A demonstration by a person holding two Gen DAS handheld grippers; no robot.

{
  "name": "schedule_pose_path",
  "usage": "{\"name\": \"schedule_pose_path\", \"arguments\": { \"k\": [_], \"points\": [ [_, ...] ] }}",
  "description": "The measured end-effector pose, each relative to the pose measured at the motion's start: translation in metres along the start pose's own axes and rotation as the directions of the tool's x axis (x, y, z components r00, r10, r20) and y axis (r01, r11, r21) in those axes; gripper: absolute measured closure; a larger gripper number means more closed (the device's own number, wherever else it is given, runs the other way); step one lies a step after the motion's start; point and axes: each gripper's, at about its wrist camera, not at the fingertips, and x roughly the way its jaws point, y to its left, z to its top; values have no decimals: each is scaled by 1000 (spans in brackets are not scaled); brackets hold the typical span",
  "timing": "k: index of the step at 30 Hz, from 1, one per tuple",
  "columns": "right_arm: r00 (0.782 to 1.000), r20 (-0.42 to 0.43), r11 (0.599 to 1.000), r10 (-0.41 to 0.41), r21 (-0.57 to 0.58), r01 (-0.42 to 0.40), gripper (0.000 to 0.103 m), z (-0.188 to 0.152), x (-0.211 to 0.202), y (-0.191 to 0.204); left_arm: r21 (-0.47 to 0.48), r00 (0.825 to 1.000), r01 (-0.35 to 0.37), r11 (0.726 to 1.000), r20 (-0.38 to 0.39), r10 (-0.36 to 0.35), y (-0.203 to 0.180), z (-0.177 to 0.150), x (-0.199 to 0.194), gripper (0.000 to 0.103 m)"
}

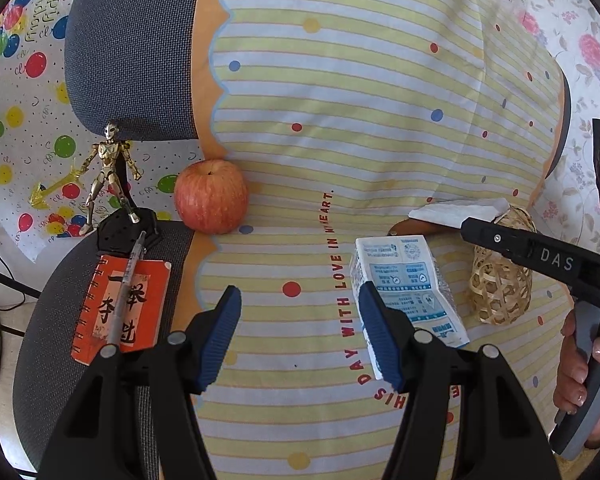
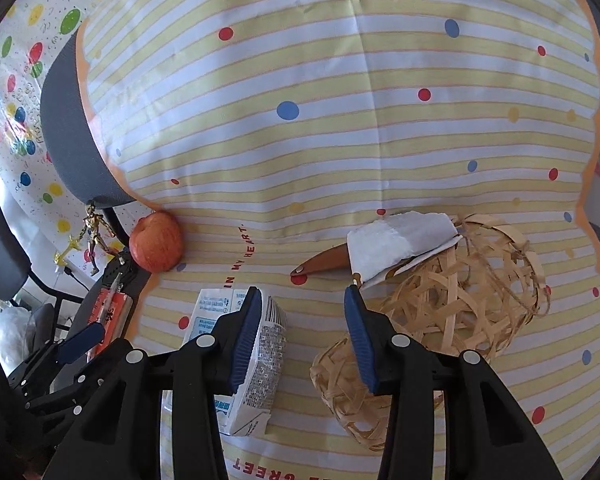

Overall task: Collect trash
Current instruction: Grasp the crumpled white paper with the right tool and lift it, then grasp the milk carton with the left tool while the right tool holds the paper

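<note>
A crushed white-and-blue milk carton (image 1: 408,292) lies on the striped cloth; it also shows in the right wrist view (image 2: 256,356). My left gripper (image 1: 300,336) is open and empty, its right finger just in front of the carton. My right gripper (image 2: 302,336) is open and empty above the cloth, between the carton and a woven bamboo basket (image 2: 456,300). A crumpled white tissue (image 2: 396,244) rests on the basket's far rim, over a brown knife handle (image 2: 324,266). The tissue (image 1: 456,212) and basket (image 1: 500,280) also show in the left wrist view.
A red apple (image 1: 211,196) sits at the cloth's left edge. A gold action figure (image 1: 110,172), an orange notebook (image 1: 124,304) and a pen (image 1: 126,284) lie on the grey chair seat to the left. The chair back (image 1: 132,40) rises behind.
</note>
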Motion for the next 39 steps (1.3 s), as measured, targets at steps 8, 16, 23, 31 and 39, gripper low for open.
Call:
{"name": "schedule_pose_path", "arguments": {
  "k": [8, 16, 23, 31, 39],
  "points": [
    [978, 26, 976, -207, -61, 208, 57, 16, 17, -12, -4, 1000, 15, 1000, -9, -15, -1, -1, 5, 43],
    [948, -1, 944, -318, -88, 317, 59, 31, 37, -35, 9, 1000, 9, 1000, -18, -8, -4, 0, 8, 43],
    [979, 61, 978, -197, -60, 200, 96, 34, 21, -45, 23, 999, 7, 1000, -35, -6, -9, -3, 10, 43],
    [936, 338, 991, -99, -53, 124, 97, 22, -81, -31, 32, 1000, -18, 999, -15, 18, -11, -5, -10, 43],
    [903, 412, 983, -127, -69, 169, 97, -20, -143, -37, 80, 1000, -8, 997, -30, 10, -42, -14, -17, 24]
  ]
}}
